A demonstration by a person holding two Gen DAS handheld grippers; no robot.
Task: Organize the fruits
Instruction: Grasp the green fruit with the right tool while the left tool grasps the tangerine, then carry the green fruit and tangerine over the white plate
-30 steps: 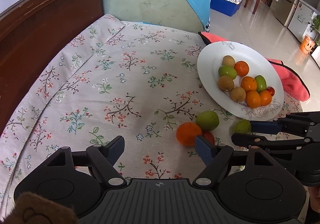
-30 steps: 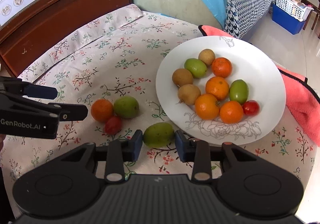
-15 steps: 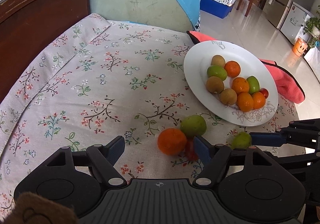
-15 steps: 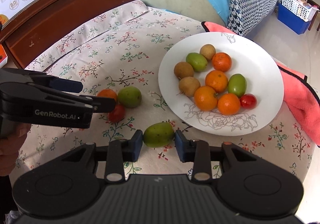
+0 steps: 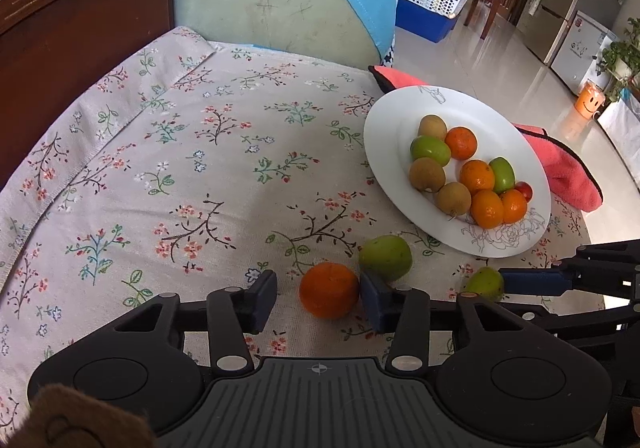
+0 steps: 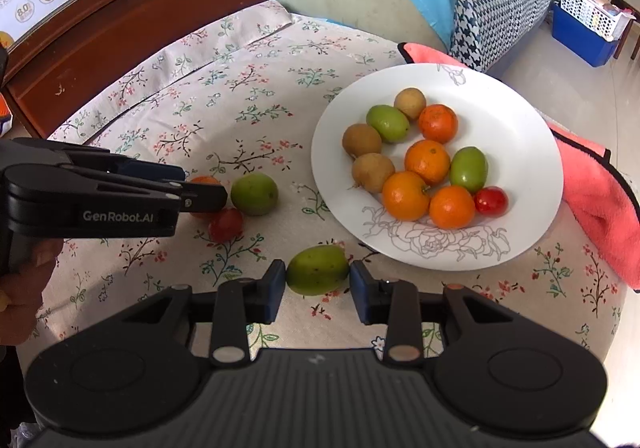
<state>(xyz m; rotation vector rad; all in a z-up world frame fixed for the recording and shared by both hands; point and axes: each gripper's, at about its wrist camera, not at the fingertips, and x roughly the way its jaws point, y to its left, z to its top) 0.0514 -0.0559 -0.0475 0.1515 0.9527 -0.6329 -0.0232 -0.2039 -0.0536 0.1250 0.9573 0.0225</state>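
A white plate (image 5: 508, 116) (image 6: 520, 136) holds several oranges, green fruits, brown fruits and a cherry tomato. On the floral cloth lie a loose orange (image 5: 329, 290), a green fruit (image 5: 385, 258) (image 6: 254, 194), a red tomato (image 6: 226, 224) and a second green fruit (image 6: 317, 275) (image 5: 485, 283). My left gripper (image 5: 318, 298) is open with the orange between its fingers, not clamped. My right gripper (image 6: 318, 288) is open, its pads on either side of the second green fruit, with small gaps.
A pink towel (image 5: 560, 172) (image 6: 600, 200) lies under the plate's right side. A wooden headboard (image 5: 80, 32) and a pale green cushion (image 5: 272, 8) stand behind the cloth. The table edge drops off at right onto tiled floor.
My left gripper moved right and forward, bringing the orange between its fingers. My right gripper stayed around the green fruit and its view barely shifted.
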